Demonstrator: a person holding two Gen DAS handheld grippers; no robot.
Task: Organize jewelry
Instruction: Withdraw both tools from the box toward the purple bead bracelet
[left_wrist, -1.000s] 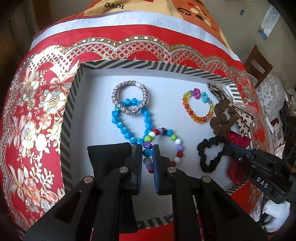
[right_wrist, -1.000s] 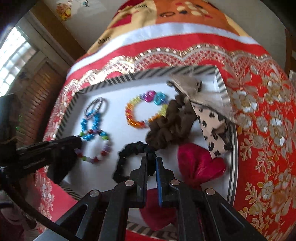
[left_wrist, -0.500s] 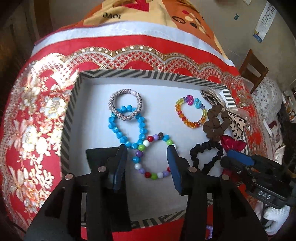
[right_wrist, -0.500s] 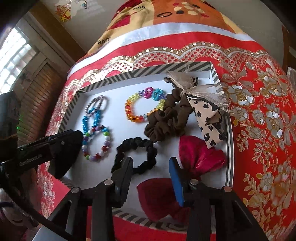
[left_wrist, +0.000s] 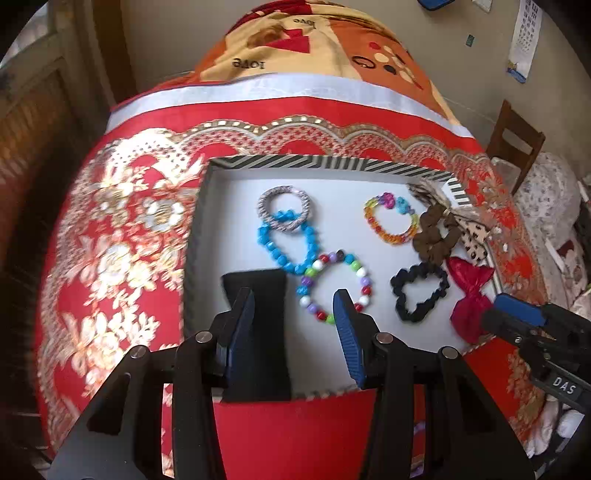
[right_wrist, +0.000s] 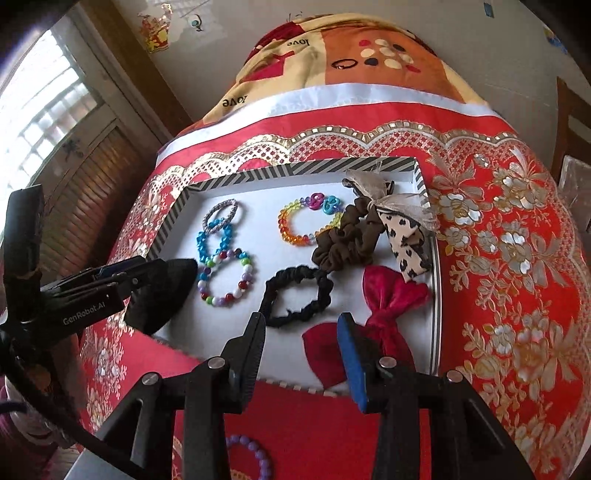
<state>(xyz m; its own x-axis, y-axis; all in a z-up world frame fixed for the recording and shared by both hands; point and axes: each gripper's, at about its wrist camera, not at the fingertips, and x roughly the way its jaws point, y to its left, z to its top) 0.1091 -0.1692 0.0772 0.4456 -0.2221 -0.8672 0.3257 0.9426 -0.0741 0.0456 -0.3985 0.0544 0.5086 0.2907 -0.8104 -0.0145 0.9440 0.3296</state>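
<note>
Left gripper (left_wrist: 293, 314) and right gripper (right_wrist: 301, 334) are hovering spread and empty. Beyond them, in the striped tray (left_wrist: 325, 162), the multicoloured bead bracelet (left_wrist: 334, 286) is lying: light, slippery, probably best pinched across its strand; the black scrunchie (right_wrist: 295, 297) is compressing softly anywhere.

Left gripper (left_wrist: 293, 308): I released the multicoloured bead bracelet (left_wrist: 334, 286); jaws parted, nothing between them, and I drew it back above the tray (left_wrist: 280, 162).
Right gripper (right_wrist: 301, 326): I released the black scrunchie (right_wrist: 295, 295); jaws parted, and I raised it clear.
</note>
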